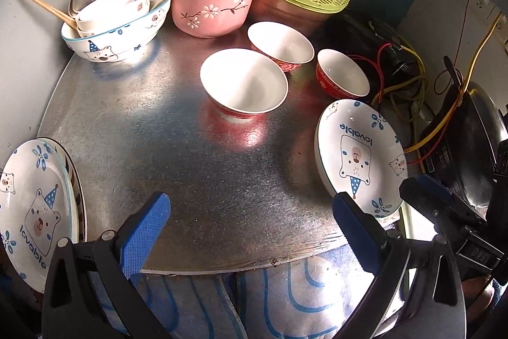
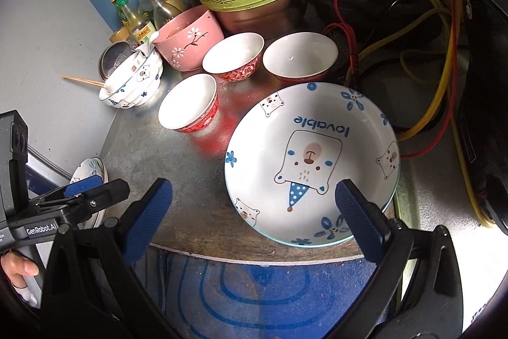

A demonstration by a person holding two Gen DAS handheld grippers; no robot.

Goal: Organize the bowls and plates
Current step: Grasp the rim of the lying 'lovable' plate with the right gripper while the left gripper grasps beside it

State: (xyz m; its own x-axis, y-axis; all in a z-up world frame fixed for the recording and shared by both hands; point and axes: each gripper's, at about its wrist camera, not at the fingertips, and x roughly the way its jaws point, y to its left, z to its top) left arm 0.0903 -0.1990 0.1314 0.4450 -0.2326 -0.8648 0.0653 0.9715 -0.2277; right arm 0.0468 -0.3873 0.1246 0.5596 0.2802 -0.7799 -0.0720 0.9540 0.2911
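Your left claw (image 1: pixel 250 231) wide apart, empty, above tabletop (image 1: pixel 177 167) near edge. Your right claw (image 2: pixel 254 212) also wide, empty, right finger over rim of bear plate (image 2: pixel 312 162) at near right corner; contact unclear. Second bear plate (image 1: pixel 30 208) stacked at near left edge. Three red bowls (image 2: pixel 190 104) mid-tabletop. Pink bowl (image 1: pixel 212 2) and stacked bear bowls (image 1: pixel 117 27) at far edge.
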